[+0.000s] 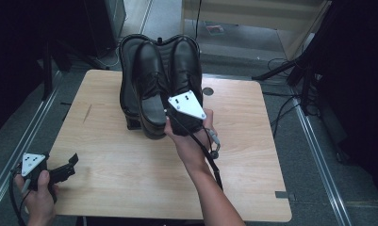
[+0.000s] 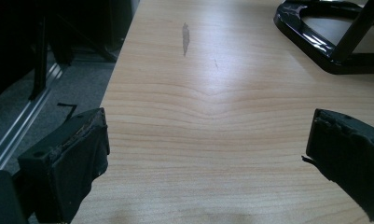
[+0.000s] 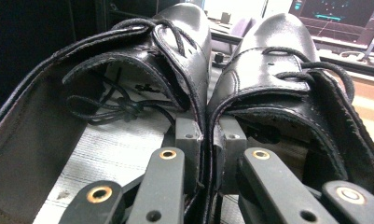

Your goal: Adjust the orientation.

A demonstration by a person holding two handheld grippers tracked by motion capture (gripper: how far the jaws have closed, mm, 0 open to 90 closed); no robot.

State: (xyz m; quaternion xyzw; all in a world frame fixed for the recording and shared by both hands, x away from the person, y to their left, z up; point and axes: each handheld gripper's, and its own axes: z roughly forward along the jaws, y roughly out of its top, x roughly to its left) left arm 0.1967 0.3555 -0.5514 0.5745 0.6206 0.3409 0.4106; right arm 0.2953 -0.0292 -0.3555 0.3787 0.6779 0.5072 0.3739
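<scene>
Pinching the soft inner collars of two stiff, weighty black shoes (image 3: pixel 208 93) together, the right tongs (image 3: pixel 207 140) grip shut while the left tongs (image 2: pixel 208 154) gape empty over the table (image 2: pixel 212 116).

Two glossy black leather shoes (image 1: pixel 165 80) with black laces and pale grey insoles stand side by side against a black rack (image 1: pixel 127 84) on a light wooden table (image 1: pixel 130 165), whose pale grain runs in soft wavy lines and carries one small dark grey smear. The right gripper (image 3: pixel 207 154) has black arms with brass-coloured rivets and grey jaw blocks, and a light grey three-cornered plate dotted with small dark holes. The left gripper (image 1: pixel 59 172) is black with the same pale plate.
</scene>
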